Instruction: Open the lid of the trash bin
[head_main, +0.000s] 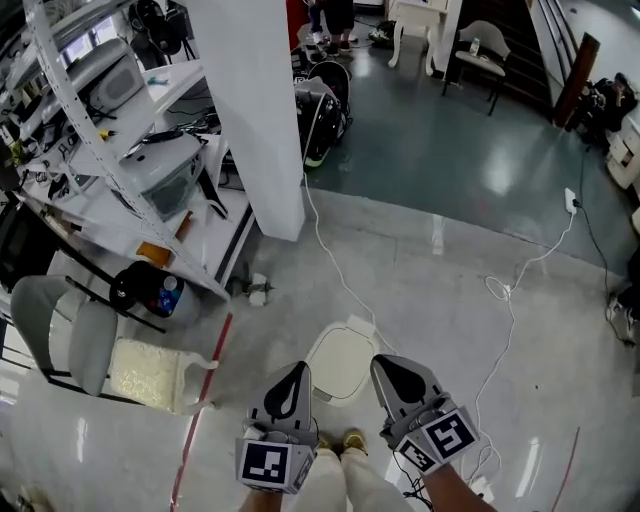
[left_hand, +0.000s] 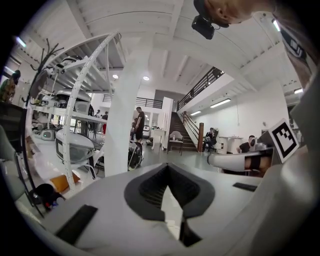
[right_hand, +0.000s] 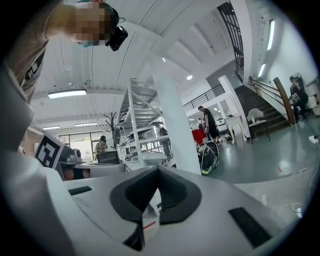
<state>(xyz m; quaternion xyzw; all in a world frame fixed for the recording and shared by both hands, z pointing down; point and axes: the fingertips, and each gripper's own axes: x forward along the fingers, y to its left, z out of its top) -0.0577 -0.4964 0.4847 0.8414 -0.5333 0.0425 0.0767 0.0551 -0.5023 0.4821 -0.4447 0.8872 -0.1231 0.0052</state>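
In the head view a white trash bin (head_main: 343, 362) with a rounded-square lid stands on the glossy floor just ahead of my feet, and its lid lies flat and closed. My left gripper (head_main: 297, 370) hovers above the bin's left edge and my right gripper (head_main: 386, 364) above its right edge. Both point forward with their jaws together and nothing between them. In the left gripper view the left gripper (left_hand: 167, 166) looks level across the hall, and so does the right gripper (right_hand: 158, 169) in the right gripper view; neither view shows the bin clearly.
A white pillar (head_main: 255, 110) rises ahead of the bin. At the left stand a white shelving rack (head_main: 130, 160) with equipment and a grey chair (head_main: 70, 340). A white cable (head_main: 505, 290) winds over the floor at the right, and red tape (head_main: 205, 400) runs along the left.
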